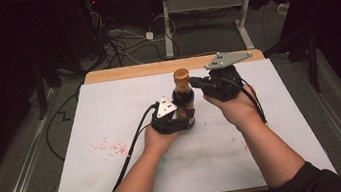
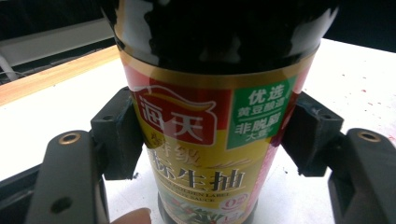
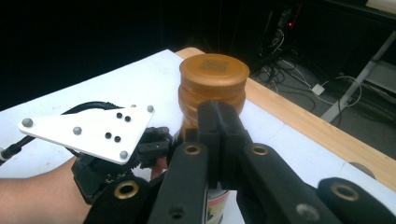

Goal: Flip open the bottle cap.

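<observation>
Left gripper (image 2: 208, 135): fingers (image 2: 116, 135) clamped on both sides of the soy sauce bottle (image 2: 205, 116), at label height. Right gripper (image 3: 219, 140): fingers pressed together w/ nothing between, tips right at the bottle's neck just under the orange cap (image 3: 214, 74) (touching or not, can't tell). Bottle stands upright mid white tabletop (image 1: 110, 109), betw. both hands.

Dark glass soy sauce bottle (image 2: 205, 135), yellow-labelled, runs off the left gripper view's top and bottom edges; its label's small print is unreadable.
</observation>
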Demonstrator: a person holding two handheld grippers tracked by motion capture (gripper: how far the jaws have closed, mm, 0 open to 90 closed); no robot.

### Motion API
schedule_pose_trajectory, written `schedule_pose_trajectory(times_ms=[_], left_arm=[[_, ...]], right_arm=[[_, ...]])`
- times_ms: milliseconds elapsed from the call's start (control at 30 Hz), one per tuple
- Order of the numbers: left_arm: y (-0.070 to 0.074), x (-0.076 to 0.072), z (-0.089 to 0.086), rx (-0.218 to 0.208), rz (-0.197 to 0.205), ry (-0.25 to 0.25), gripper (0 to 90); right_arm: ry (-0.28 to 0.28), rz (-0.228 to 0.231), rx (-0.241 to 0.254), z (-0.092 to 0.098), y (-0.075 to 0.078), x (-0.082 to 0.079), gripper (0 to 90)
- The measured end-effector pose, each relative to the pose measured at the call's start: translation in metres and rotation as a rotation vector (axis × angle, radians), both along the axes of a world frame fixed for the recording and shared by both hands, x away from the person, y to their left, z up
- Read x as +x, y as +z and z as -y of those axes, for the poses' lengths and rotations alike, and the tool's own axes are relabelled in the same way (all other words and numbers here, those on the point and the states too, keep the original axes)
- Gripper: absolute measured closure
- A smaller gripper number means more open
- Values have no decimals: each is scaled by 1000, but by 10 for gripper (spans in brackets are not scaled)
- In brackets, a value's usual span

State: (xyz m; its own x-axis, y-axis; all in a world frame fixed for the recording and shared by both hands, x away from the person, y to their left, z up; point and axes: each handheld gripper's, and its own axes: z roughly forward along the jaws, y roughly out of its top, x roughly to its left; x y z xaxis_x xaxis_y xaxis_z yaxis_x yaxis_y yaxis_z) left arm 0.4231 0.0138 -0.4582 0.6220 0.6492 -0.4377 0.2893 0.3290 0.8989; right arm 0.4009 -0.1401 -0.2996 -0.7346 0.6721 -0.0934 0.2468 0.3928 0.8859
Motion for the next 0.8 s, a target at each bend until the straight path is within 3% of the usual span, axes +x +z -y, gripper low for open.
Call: schedule_pose_trajectory(times_ms=[67, 100, 467, 500, 533, 600, 633, 733, 767, 800], left_arm=[[0, 0, 2, -24, -11, 25, 290], [0, 0, 0, -2, -1, 1, 290], [0, 0, 0, 1, 0, 3, 290], [0, 0, 3, -33, -12, 31, 290], [0, 0, 2, -33, -12, 30, 290], [0, 0, 2, -31, -11, 30, 290], [0, 0, 0, -1, 1, 3, 290], [0, 0, 0, 0, 1, 4, 290], [0, 0, 2, -32, -11, 31, 290], [0, 0, 2, -32, -11, 30, 290]], right_arm=[[-1, -3, -2, 0, -1, 1, 900], [-1, -6, -3, 0, -2, 1, 900], [-6, -8, 0, -2, -1, 3, 900], [-7, -7, -1, -2, -1, 3, 900], [-7, -7, 0, -2, -1, 3, 900], [-6, -6, 2, -2, -1, 3, 900], [-8, -6, 5, -2, -1, 3, 900], [-7, -5, 14, -2, -1, 3, 900], [-8, -3, 16, -2, -1, 3, 900], [-8, -1, 16, -3, 0, 3, 900]])
